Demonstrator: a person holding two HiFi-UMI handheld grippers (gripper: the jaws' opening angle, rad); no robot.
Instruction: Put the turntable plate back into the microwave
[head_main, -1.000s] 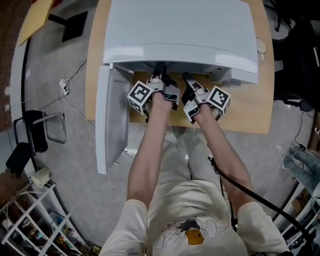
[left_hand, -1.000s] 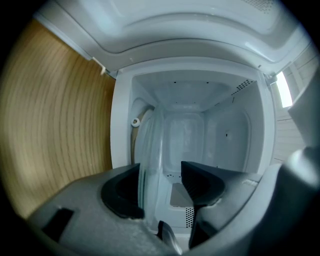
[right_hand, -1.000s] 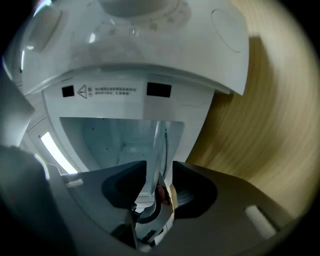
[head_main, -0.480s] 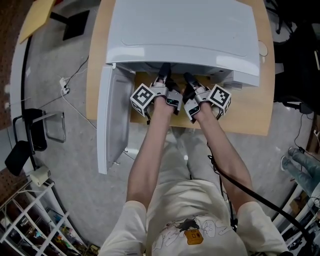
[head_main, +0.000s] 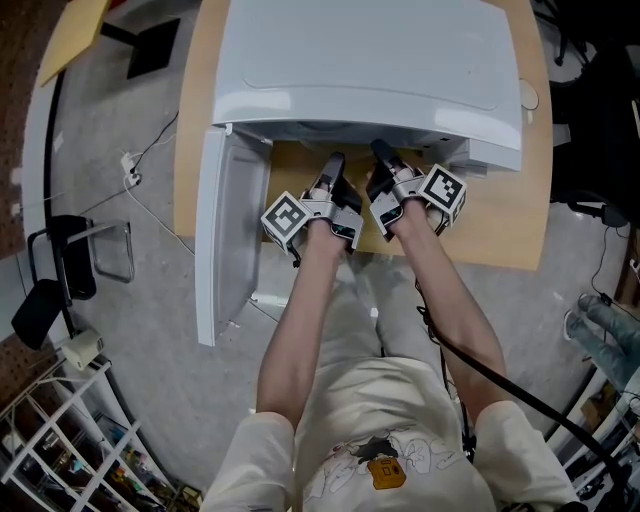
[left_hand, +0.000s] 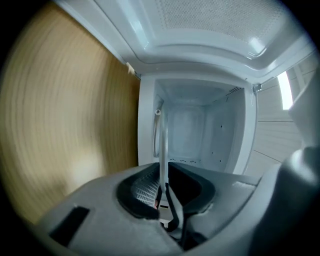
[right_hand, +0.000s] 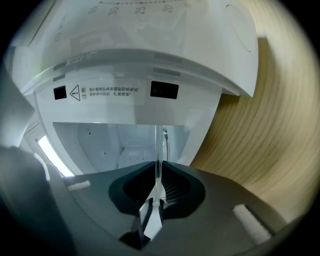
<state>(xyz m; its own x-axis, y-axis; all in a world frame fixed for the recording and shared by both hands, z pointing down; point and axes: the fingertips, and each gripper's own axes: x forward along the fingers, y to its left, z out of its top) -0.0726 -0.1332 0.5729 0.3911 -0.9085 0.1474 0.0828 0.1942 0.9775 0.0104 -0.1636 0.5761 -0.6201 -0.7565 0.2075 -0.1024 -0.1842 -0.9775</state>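
**At the microwave's mouth: carry the glass in level, both sides together**

Before the open microwave (head_main: 370, 60), the turntable plate (left_hand: 162, 145) hangs between the two grippers. Each gripper view shows it edge-on, as a thin clear strip that runs from the pads toward the cavity (left_hand: 200, 130). From the head view the clear glass cannot be picked out against the table (head_main: 500, 220).

The left gripper (head_main: 335, 165) and the right gripper (head_main: 381, 152) have both just been closing. Each now stands narrow, its pads pressed on the plate's near rim.

To do this step well:

- **Square up first.** The left gripper sits farther out from the opening than the right, so I judge the plate is skewed. Bring the two sides even before going deeper.
- **Move as a pair.** Advance both hands at one pace and keep the plate flat, since a twist between two rim grips could strain or slip the glass.
- **Mind the edges.** Stay clear of the door (head_main: 225, 240), which is swung open at the left, and of the upper lip of the opening.
- **Seat before release.** The hub on the cavity floor is not visible, so lower the plate slowly. Open the jaws only once the glass rests without rocking.
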